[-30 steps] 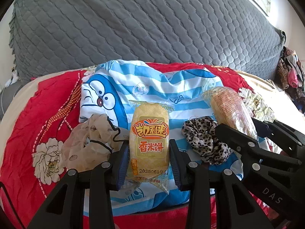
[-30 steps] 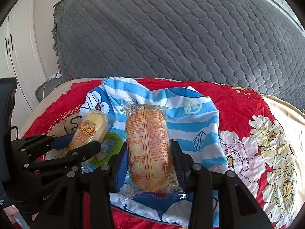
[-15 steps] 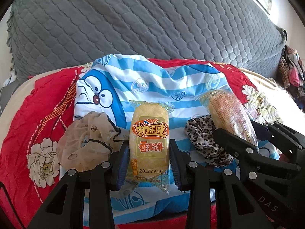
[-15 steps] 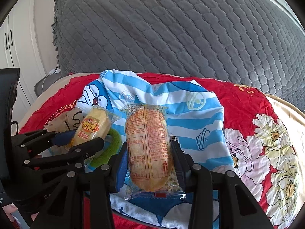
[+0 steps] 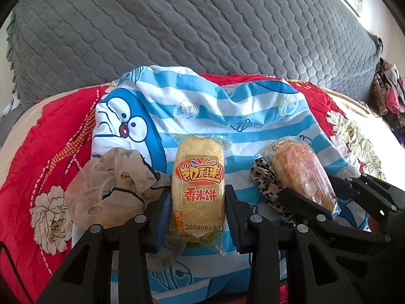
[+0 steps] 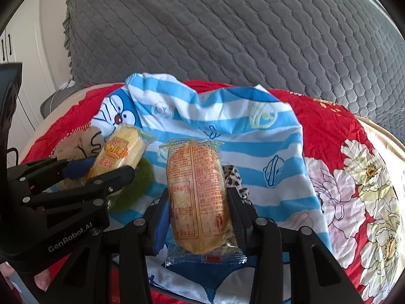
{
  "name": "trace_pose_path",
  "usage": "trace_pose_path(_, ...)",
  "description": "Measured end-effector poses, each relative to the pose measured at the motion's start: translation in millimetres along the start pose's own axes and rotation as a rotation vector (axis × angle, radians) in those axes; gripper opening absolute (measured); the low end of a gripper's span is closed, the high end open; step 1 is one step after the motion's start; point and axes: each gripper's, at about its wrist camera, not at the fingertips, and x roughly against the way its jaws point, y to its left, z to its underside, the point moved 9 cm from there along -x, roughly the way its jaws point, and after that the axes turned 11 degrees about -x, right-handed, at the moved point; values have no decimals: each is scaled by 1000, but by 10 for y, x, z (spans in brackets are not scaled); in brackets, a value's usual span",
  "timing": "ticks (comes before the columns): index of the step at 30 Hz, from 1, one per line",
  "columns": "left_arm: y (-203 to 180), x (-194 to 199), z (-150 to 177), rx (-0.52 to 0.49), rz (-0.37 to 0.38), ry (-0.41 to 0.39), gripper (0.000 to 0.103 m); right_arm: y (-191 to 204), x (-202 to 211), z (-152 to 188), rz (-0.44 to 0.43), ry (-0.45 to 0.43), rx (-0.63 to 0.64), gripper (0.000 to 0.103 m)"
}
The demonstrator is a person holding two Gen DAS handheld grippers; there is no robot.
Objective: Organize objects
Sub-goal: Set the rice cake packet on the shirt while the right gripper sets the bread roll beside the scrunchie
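My left gripper [image 5: 197, 210] is shut on a yellow rice-cracker pack [image 5: 198, 187] with its label side up, held above a blue-striped Doraemon cloth [image 5: 207, 111]. My right gripper [image 6: 198, 215] is shut on a second rice-cracker pack [image 6: 197, 197] with its printed back up. Each gripper shows in the other's view: the right one [image 5: 329, 202] with its pack [image 5: 301, 172], the left one [image 6: 83, 177] with its pack [image 6: 119, 152]. A beige scrunchie [image 5: 111, 190], a leopard scrunchie [image 5: 268, 185] and a green scrunchie [image 6: 136, 187] lie on the cloth under the packs.
The cloth lies on a red floral sheet [image 6: 341, 136]. A grey quilted cushion [image 5: 192, 30] rises behind it. Clothes [image 5: 387, 93] pile at the far right. A white cabinet [image 6: 10, 50] stands at the left.
Both grippers have moved forward over the cloth with their packs held; the cloth and scrunchies look nearer and lower in view.
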Motion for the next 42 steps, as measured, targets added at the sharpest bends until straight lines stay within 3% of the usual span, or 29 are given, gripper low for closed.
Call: trace_pose_path(42, -69, -182, 63, 0, 6, 38, 42, -145, -135, 103, 23, 43, -35, 44)
